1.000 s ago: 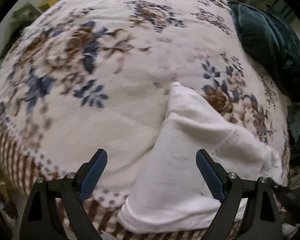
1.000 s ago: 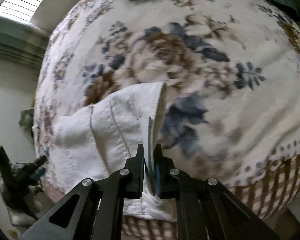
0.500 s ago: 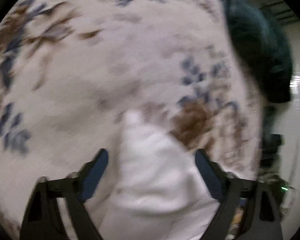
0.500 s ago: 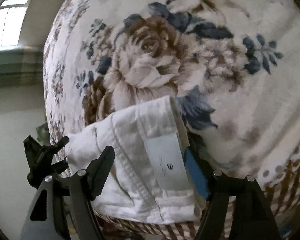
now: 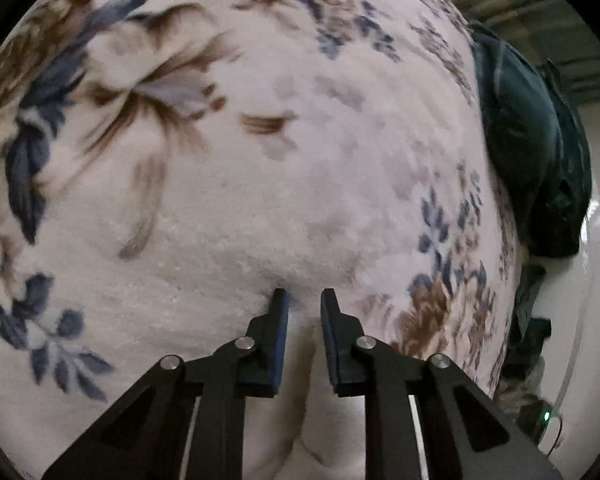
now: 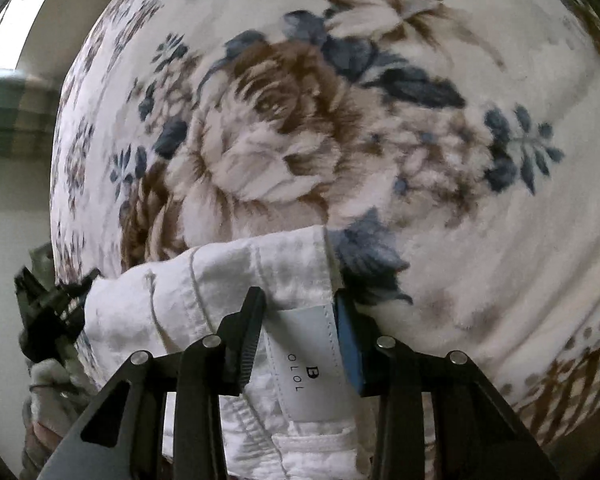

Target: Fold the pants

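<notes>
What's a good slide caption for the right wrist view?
Right gripper straddling the labelled waistband of white pants on a floral blanket.

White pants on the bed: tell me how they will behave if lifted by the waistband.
The white pants will likely droop: they lie in soft wrinkled folds. They look light, hardly denting the floral blanket. The right gripper, jaws just closing around the waistband label, should hold woven cloth without slipping, though layers may fall open.

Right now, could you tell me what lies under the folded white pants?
The folded white pants rest on a fleecy cream blanket with brown and blue flowers. The pants cover the part of the blanket beneath them.
</notes>
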### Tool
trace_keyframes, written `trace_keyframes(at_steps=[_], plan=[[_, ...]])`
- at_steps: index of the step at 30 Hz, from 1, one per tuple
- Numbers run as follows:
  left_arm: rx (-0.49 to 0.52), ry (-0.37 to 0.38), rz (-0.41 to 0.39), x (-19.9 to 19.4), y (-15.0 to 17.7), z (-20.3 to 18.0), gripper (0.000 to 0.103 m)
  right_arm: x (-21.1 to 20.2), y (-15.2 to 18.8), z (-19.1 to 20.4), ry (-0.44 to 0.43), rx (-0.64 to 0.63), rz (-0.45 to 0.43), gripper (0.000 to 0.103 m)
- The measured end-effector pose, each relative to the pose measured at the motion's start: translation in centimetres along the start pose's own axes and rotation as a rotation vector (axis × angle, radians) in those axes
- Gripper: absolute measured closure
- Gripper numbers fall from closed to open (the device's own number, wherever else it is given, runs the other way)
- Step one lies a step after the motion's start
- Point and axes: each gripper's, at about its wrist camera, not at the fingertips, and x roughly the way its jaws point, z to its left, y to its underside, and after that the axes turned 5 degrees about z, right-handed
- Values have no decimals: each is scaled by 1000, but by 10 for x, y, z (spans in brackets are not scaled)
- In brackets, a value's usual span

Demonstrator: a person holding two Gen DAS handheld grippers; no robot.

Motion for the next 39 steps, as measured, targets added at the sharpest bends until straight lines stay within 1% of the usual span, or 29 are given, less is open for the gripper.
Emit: trace_keyframes(at_steps=[1,2,3,4,5,6,8,10,13,15,16,17,18,19,21,24,26,28,29,30,31,32,33,34,35,37,39], plan=[[31,-9,7,-3,3,-7,82,-2,0,1,-6,3,9,60],[56,-9,14,-7,6,-10,69,-5,1,0,-12,10,23,46],[76,-15,21,-9,10,-15,41,-9,5,-1,-27,23,40,27],[93,-18,17,-14,15,-18,22,-14,9,-3,-38,31,43,21],[105,0,10,-21,22,-19,0,-21,16,-7,-51,44,39,18],[107,21,0,-29,31,-20,0,-27,24,-11,-63,57,36,18],[98,33,0,-38,44,-18,0,-38,45,-24,-83,100,32,18],[96,18,-5,-43,61,-17,0,-38,69,-39,-102,161,46,18],[101,-1,7,-44,84,-15,0,-14,102,-62,-219,289,126,18],[114,-13,23,-39,97,-16,0,7,114,-74,-293,353,139,19],[119,-30,39,-36,104,-16,0,13,119,-78,-335,370,118,24],[120,-43,58,-30,111,-16,0,18,122,-80,-363,381,82,46],[121,-47,68,-26,113,-18,0,20,125,-80,-334,383,64,61],[129,-60,81,-22,118,-19,0,21,128,-77,-307,374,53,64],[143,-60,91,-18,123,-23,0,12,137,-72,-266,340,9,75],[158,-46,105,-15,127,-29,0,-8,149,-75,-233,335,-25,80],[161,-34,114,-9,126,-31,0,-8,155,-82,-229,346,-1,79],[168,-28,127,-1,125,-33,0,5,154,-88,-283,337,54,73],[173,-24,133,3,124,-33,0,10,153,-88,-312,305,65,63],[176,-26,144,7,123,-33,0,15,151,-87,-327,271,80,44],[176,-15,155,10,122,-32,0,18,152,-86,-325,260,91,36],[174,-5,161,12,122,-31,0,24,155,-87,-345,256,98,29],[173,4,174,17,121,-29,0,34,158,-89,-429,255,115,29],[175,8,181,19,122,-28,0,43,158,-89,-472,259,128,28],[179,15,190,23,122,-27,0,51,159,-88,-501,258,133,24],[171,35,202,26,122,-22,0,66,158,-84,-558,246,127,20],[157,61,210,28,121,-18,0,78,155,-78,-601,250,94,12]])
